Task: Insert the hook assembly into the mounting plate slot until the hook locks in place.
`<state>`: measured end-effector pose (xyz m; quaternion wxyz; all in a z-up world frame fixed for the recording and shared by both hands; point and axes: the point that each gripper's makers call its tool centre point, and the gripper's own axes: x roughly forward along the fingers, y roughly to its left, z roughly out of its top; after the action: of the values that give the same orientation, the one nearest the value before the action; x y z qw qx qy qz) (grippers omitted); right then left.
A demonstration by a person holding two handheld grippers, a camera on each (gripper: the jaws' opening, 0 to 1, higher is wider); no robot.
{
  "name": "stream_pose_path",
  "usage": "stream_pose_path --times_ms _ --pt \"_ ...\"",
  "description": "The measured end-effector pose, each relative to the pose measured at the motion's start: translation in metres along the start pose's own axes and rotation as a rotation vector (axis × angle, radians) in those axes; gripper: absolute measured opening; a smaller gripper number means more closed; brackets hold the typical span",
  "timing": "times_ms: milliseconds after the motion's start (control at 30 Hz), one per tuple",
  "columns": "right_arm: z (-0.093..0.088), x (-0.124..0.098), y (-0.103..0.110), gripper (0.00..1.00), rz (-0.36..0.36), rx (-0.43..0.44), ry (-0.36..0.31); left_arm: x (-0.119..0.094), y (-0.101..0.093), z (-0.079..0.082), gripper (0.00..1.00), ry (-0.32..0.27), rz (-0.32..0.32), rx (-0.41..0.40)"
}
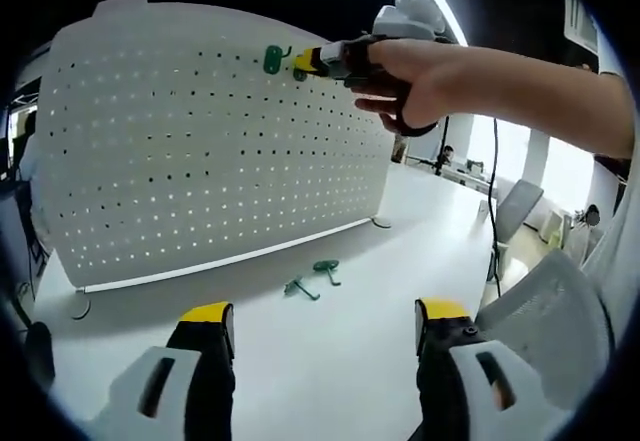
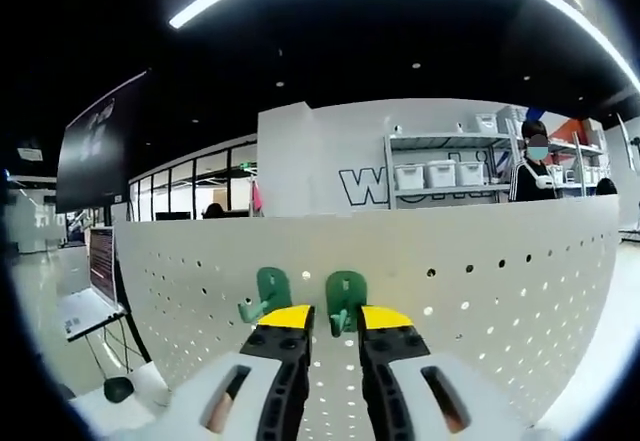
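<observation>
- In the left gripper view, a white pegboard point(image 1: 210, 141) stands upright on a white surface point(image 1: 330, 331), its face dotted with rows of small holes.
- The left hand-held gripper point(image 1: 325, 336) rises from the bottom of this view with its yellow-tipped jaws spread wide and nothing between them; it hangs over the surface, well apart from the board.
- Two loose green hooks point(image 1: 312, 279) lie on the surface just in front of the pegboard's lower edge, close to each other.
- Near the board's top edge, a green hook point(image 1: 274, 59) sits against the board face; the right hand-held gripper point(image 1: 310, 61), held by a person's hand point(image 1: 420, 81), reaches in from the right with its yellow tip just beside that hook.
- In the right gripper view, the right hand-held gripper point(image 2: 335, 323) points at the pegboard point(image 2: 480, 281) near its top edge.
- Two green hooks show there side by side on the board: the left green hook point(image 2: 268, 293) sits just above the left jaw tip, and the right green hook point(image 2: 345, 296) stands in the narrow gap between the jaws.
- The jaws are drawn near together about the right green hook; whether they truly pinch it I cannot tell.
- Beyond the board, shelves with white bins point(image 2: 440, 173) stand against a wall.
</observation>
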<state>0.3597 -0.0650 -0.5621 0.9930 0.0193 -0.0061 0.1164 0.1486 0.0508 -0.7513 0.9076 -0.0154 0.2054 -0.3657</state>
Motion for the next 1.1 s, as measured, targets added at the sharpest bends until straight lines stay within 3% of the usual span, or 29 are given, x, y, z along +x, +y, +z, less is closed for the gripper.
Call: stream_pose_path --times_ms 233,367,667,1100 --pt "-0.013 -0.007 -0.005 0.32 0.052 -0.001 0.027 0.001 0.000 0.000 0.76 0.002 0.002 -0.005" --pt "-0.012 -0.010 -0.001 0.47 0.086 -0.029 0.011 0.002 0.000 -0.001 0.75 0.006 0.000 -0.005" --pt "-0.015 -0.014 0.009 0.61 0.148 -0.058 0.009 0.002 0.001 -0.001 0.76 0.009 -0.001 -0.005" --pt "-0.014 -0.021 0.006 0.61 0.192 -0.050 -0.011 0.001 0.001 -0.002 0.76 0.013 -0.001 -0.006"
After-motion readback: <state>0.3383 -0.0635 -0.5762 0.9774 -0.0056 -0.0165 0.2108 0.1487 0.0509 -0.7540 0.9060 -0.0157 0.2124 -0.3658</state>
